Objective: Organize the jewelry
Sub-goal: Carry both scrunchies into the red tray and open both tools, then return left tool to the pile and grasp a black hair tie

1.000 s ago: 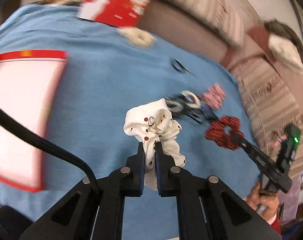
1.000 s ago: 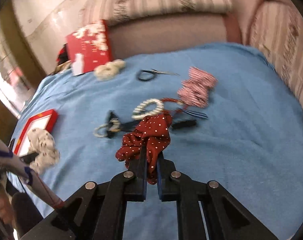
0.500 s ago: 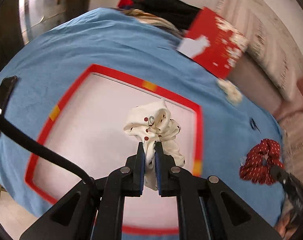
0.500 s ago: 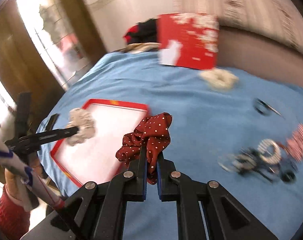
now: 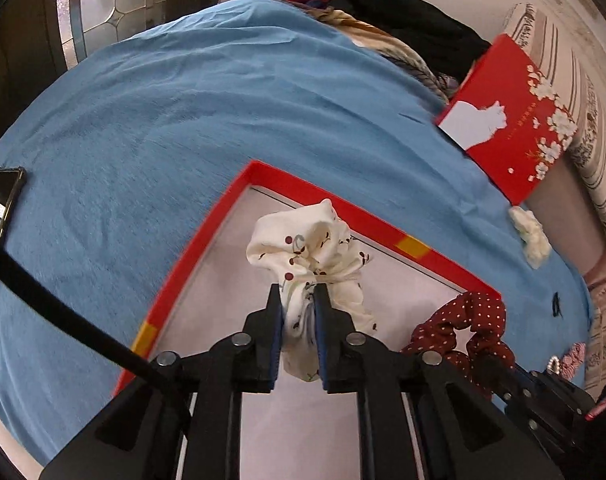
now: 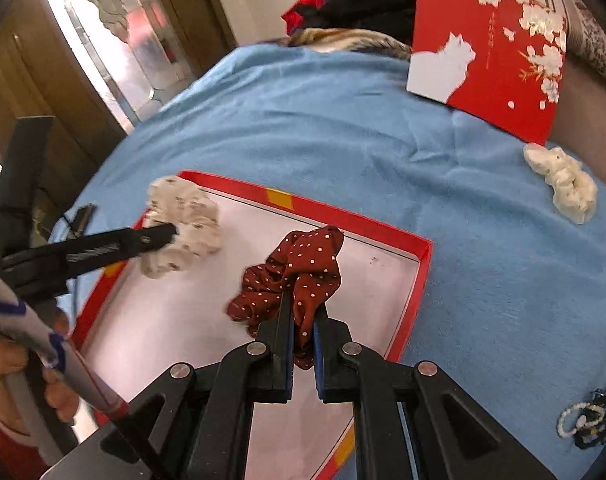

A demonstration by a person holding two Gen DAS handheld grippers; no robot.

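My left gripper point(image 5: 297, 292) is shut on a white scrunchie with red cherries point(image 5: 311, 248) and holds it over the red-rimmed box tray point(image 5: 303, 182), near its far left corner. My right gripper point(image 6: 303, 312) is shut on a dark red polka-dot scrunchie point(image 6: 299, 268) and holds it over the same tray point(image 6: 419, 276), towards its right side. The red scrunchie also shows in the left wrist view point(image 5: 463, 328), and the white scrunchie in the right wrist view point(image 6: 183, 216). The tray's white floor looks bare beneath both.
The tray lies on a blue cloth point(image 6: 343, 120). A red box lid with white flowers point(image 6: 495, 52) leans at the back. A cream scrunchie point(image 6: 563, 184) lies right of the tray. Bracelets and beads point(image 6: 587, 420) lie at far right. A phone point(image 5: 1, 200) lies at left.
Both grippers swung left from the jewelry pile and came over the red tray, each still holding its scrunchie. They now sit lower and closer to the tray floor.
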